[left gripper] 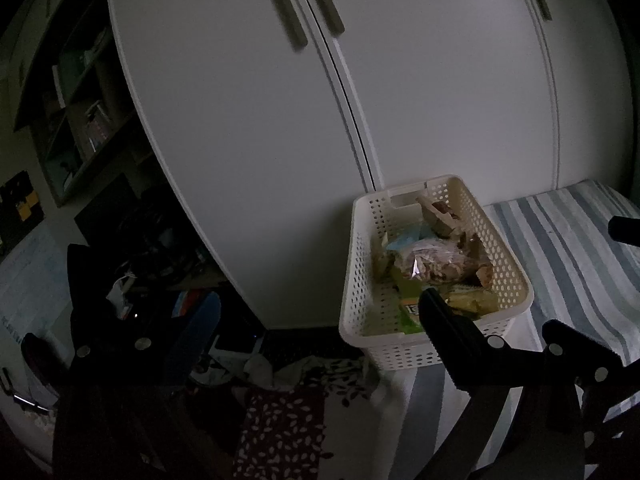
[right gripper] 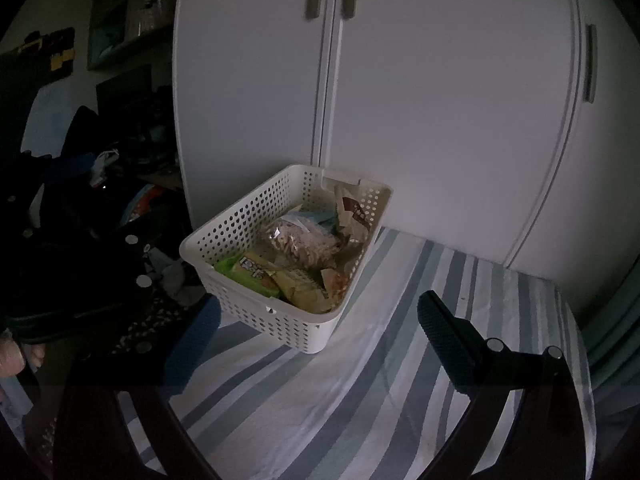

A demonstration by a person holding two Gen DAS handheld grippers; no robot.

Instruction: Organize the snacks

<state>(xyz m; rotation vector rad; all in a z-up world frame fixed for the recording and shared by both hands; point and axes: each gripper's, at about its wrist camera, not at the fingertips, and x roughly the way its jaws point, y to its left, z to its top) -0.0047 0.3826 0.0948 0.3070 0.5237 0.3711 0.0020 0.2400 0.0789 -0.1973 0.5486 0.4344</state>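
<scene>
Your white perforated plastic basket (right gripper: 288, 312) sits at twelve o'clock on the striped cloth (right gripper: 360, 392), backed against smooth white wardrobe doors (right gripper: 440, 120). It holds crinkly snack packets (right gripper: 256, 276) and a clear bag (right gripper: 304, 244). Your left gripper (left gripper: 312, 340) and right gripper (right gripper: 316, 340) both stand apart, holding nothing; the pads are knurled.

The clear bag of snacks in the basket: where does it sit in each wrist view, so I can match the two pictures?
Left wrist view: the clear bag of snacks lies right of centre, mid-basket, just beyond the right finger's tip.
Right wrist view: the same bag lies near the picture's centre, mid-basket, behind the green packet.
Shared landmark: the white perforated basket on the striped cover.
</scene>
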